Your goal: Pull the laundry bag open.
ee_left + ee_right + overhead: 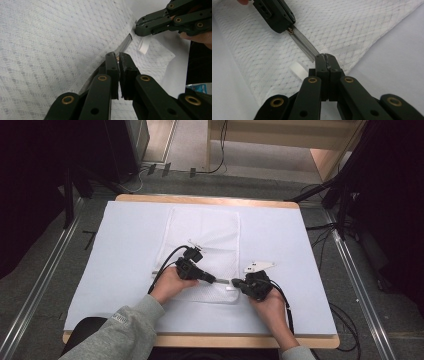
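Your left claw point(216, 280) is closed on the zipper pull point(290, 30) of the white mesh bag point(205, 240). In the left gripper view its two jaws are pressed together with the small metal pull just between their tips. Your right claw point(235, 282) is also closed, and it pinches the end of the zipper point(305, 45), at the corner of the bag. In the right gripper view the jaws meet with no gap and the grey zipper tape runs straight from them to the left claw point(287, 26). The two claws are near each other, with a short piece of zipper between them.

The bag lies flat on the tabletop point(125, 245), about in the middle, on the white cover. The zipper is along the edge of the bag that is nearest to you. A small white label point(297, 70) sticks out from the bag, just beside the right claw point(325, 58).
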`<state>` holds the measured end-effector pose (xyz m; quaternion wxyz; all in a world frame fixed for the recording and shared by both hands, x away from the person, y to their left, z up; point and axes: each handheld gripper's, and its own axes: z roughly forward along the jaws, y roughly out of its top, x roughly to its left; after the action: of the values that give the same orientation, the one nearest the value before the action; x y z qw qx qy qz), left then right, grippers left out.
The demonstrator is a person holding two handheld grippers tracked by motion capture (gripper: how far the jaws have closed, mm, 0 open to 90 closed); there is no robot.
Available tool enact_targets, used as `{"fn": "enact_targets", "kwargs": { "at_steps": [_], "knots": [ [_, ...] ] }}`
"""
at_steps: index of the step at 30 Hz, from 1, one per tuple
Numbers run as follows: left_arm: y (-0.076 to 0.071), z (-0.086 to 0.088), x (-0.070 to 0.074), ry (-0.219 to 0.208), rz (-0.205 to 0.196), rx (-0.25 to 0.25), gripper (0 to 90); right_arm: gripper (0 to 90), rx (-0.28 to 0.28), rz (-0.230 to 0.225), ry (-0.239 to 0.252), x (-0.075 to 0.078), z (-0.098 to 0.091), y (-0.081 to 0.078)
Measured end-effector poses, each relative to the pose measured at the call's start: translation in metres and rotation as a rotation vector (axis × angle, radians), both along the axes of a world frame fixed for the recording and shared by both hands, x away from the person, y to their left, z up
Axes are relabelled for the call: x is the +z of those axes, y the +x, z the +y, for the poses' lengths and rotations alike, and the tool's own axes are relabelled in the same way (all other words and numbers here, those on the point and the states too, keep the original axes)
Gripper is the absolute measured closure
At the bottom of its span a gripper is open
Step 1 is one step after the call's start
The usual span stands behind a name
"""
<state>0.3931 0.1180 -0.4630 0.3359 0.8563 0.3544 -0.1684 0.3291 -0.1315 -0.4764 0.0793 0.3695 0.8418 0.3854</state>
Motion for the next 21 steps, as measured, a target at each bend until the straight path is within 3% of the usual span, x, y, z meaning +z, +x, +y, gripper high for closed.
{"fn": "enact_targets", "kwargs": {
  "at_steps": [21],
  "knots": [
    [0.0, 0.012, 0.002, 0.005, 0.011, 0.015, 88.3, 90.0, 0.002, -0.003, 0.005, 0.0, -0.001, 0.0]
  ]
}}
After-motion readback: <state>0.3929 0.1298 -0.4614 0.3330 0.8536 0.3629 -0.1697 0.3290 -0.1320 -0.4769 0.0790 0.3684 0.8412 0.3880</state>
